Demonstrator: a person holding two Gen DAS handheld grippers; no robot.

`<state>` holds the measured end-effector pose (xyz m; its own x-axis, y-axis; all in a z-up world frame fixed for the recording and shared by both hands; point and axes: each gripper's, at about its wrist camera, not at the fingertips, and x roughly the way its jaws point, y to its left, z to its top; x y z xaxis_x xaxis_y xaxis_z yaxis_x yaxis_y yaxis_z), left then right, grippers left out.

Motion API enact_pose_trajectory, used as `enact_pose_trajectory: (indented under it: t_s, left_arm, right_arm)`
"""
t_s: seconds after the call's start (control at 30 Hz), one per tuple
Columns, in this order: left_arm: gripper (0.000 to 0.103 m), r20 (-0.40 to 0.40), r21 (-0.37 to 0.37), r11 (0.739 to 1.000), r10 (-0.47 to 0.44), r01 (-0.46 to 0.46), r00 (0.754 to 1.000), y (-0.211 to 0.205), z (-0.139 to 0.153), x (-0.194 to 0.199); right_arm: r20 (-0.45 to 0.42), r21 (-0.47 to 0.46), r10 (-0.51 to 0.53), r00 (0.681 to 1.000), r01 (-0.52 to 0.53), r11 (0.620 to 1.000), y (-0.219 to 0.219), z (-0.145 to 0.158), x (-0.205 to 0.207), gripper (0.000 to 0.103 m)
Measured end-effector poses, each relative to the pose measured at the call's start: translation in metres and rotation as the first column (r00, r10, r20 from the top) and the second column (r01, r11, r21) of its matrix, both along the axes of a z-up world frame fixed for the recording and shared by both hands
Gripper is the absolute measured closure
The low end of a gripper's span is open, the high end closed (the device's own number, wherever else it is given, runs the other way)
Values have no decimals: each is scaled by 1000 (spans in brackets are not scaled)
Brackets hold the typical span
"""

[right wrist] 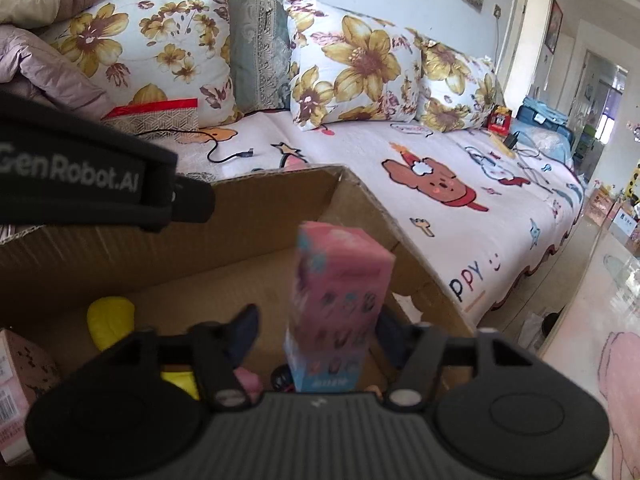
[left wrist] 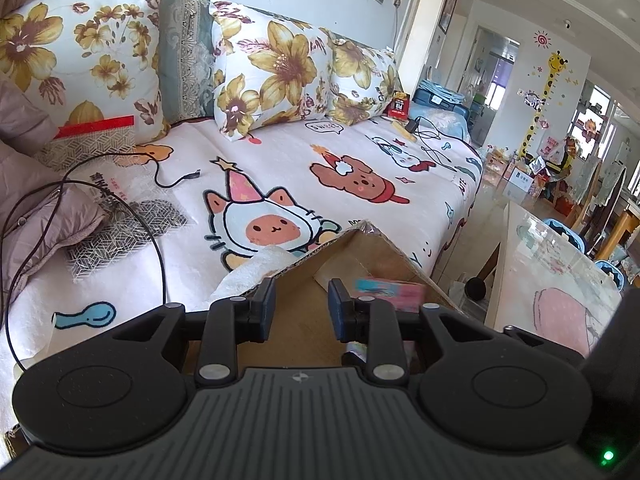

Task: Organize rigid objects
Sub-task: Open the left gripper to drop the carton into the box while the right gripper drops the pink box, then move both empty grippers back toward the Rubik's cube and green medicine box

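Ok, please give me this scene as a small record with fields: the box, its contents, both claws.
container: cardboard box, open top, in front of sofa
contents: yellow object; pink-blue carton, upright, blurred
left claw: open, empty, over the box
right claw: open, carton between jaws, not gripped

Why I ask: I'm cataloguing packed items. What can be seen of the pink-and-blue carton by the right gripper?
The pink-and-blue carton is a tall, slim printed pack, pink above, blue at its base, with rows of small dark pictures. Blurred and roughly upright, it sits inside the cardboard box, between the fingers of the open right gripper; whether either touches it is unclear.
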<state>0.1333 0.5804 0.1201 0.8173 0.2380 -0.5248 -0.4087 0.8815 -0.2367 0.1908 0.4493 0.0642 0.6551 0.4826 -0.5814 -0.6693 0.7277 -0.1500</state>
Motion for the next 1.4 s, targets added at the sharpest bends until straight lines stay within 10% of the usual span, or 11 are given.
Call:
enact_pose_trajectory:
  t_s: [0.23,0.8,1.03,1.4]
  left_arm:
    - [36,4,31,999,-21,21,1000,-5,1,0]
    - [1,-26,158,978,-131,133,991,-33,-4,4]
    - [0,-68,199,962,-178,188,982,-50,-8,5]
    - [0,-128,260,924,-255,281,958,-68,-15,10]
  right_arm:
    - [36,30,-68,997,67,997,-28,10,-15,36]
    - [97,113,-337,937,326,939,-104,12,-49,23]
    - [85,135,-418,904,405,904,-130,8,-60,5]
    - [41,183,-533,845,518,835,-179,1,-79,5]
